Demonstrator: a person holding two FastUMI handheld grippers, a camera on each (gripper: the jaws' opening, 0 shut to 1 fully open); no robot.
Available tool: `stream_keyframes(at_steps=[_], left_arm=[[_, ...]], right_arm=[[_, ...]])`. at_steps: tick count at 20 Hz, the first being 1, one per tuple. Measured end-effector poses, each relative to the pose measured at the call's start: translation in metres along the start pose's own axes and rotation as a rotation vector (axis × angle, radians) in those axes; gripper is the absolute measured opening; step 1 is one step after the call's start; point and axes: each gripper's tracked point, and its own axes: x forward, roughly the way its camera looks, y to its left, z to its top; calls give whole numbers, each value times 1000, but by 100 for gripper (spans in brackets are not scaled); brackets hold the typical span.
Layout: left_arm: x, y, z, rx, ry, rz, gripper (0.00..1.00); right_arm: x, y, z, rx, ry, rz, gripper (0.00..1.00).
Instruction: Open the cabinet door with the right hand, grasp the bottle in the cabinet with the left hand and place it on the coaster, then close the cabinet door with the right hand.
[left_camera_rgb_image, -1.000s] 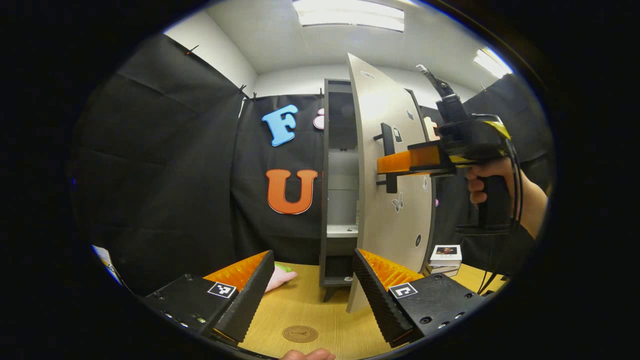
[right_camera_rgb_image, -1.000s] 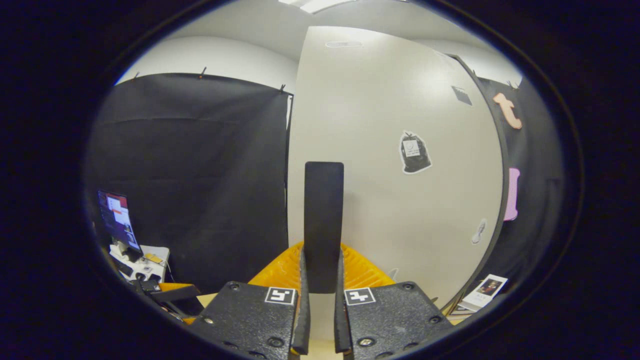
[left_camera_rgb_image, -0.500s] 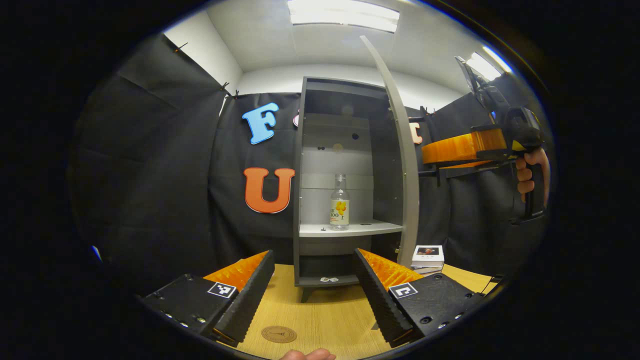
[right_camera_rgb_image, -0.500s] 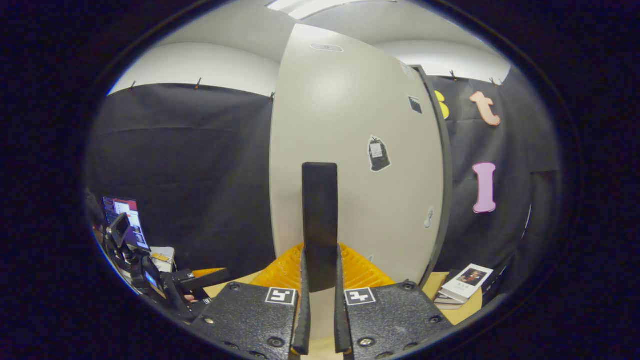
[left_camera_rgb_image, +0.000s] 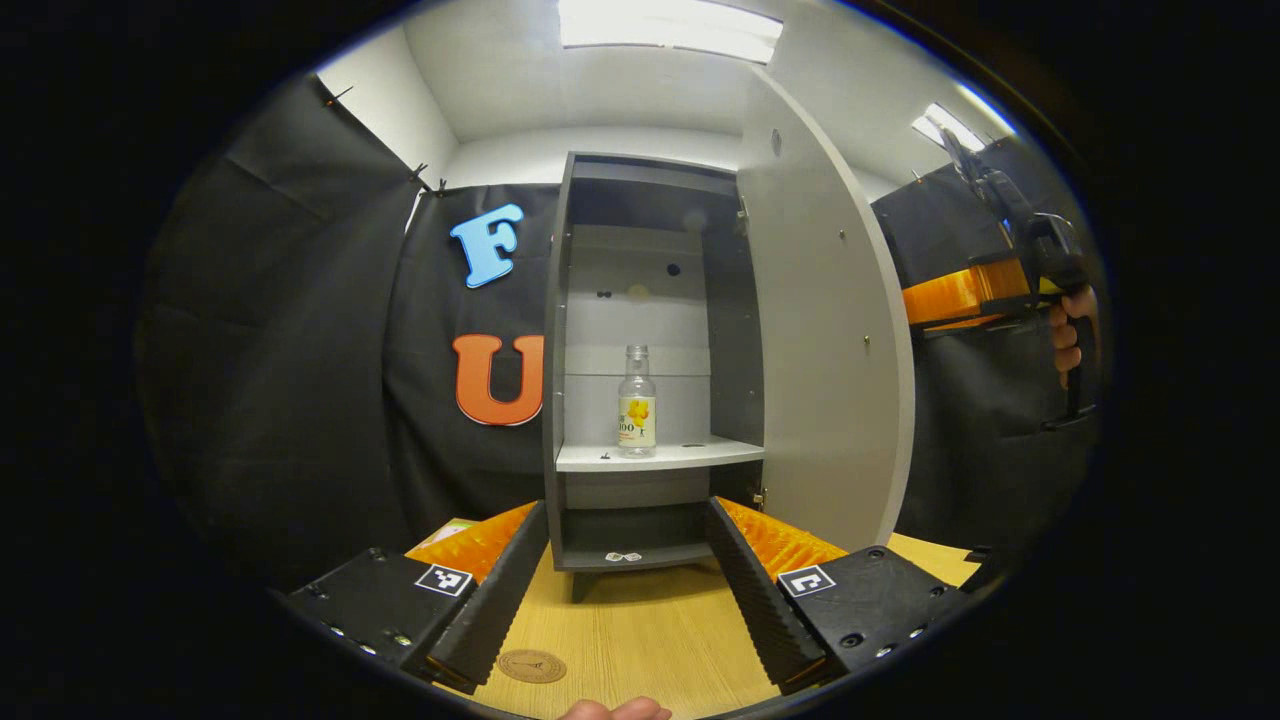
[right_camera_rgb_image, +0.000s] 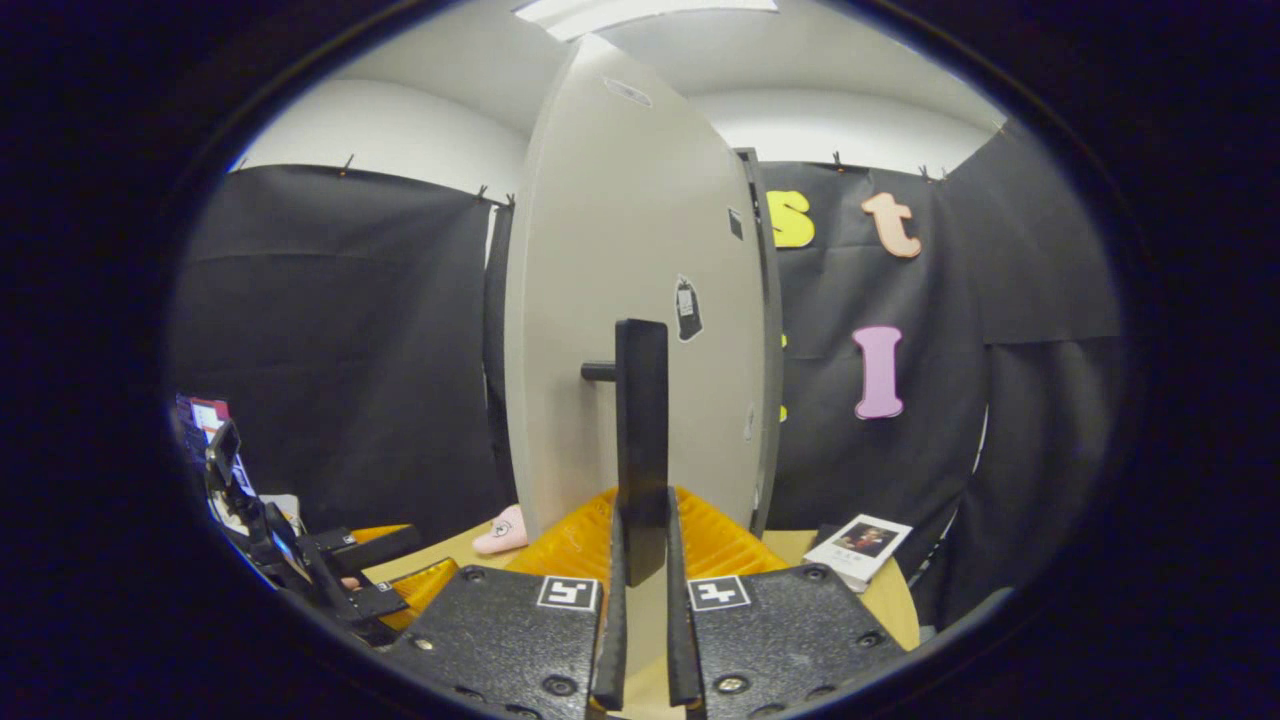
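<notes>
In the left gripper view the cabinet stands at 12 o'clock on the wooden table, its door swung wide out toward 2 o'clock. Nothing stands between the left gripper and the open front. Its fingers are spread well apart and hold nothing, with bare table between them and the cabinet's foot. The coaster (a round brown disc) lies on the table at 7 o'clock, just beside the left finger and apart from the cabinet.

The bottle stands upright on the pale middle shelf, near the shelf's centre, with free room on both sides and above. It is clear, with a yellow label and a narrow neck.

At 3 o'clock a hand holds the right gripper behind the door's edge. In the right gripper view, the right gripper is clenched on the dark upright door handle, both fingers pressing its sides. A stack of booklets lies on the table at 4 o'clock, a pink object at 7 o'clock beside the door's lower edge.
</notes>
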Motion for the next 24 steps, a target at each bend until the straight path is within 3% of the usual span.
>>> stream_keyframes(at_steps=[7, 13, 24], left_arm=[[2, -10, -1, 0, 2, -22, 95], [1, -18, -5, 6, 13, -30, 95], [5, -20, -7, 16, 15, -7, 95]], right_arm=[[-22, -58, 5, -29, -22, -186, 9], [-27, -94, 7, 2, -30, -262, 5], [-34, -99, 7, 96, -61, -185, 4]])
